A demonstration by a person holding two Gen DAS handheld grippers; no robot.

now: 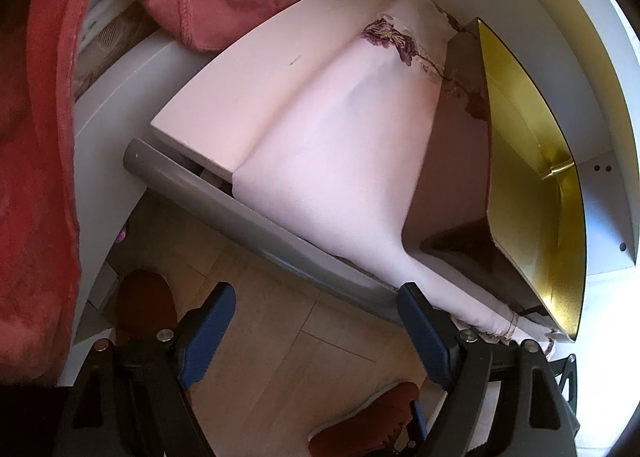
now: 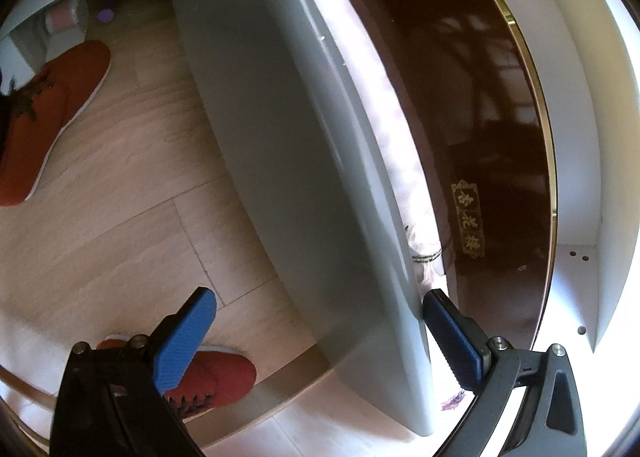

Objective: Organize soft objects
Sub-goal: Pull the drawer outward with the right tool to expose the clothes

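Wooden floor [image 2: 120, 177], one grey drawer [image 2: 288, 137], one pale cloth [image 1: 340, 161], two tools [image 1: 316, 321] [image 2: 320, 321] spread wide

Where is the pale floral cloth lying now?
In the left wrist view, the floral cloth lies in the open drawer, between the white box and gold-lined box.

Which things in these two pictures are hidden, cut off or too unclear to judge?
- Pink floral cloth, left wrist view: its near end is hidden behind the gray drawer front and a fingertip of the left hand-held gripper.
- Brown box, right wrist view: the gold characters are too small to read.
- Red towel, left wrist view: cut off by the left edge.
- Red shoes, right wrist view: partly cut off by the edge and the right hand-held gripper.
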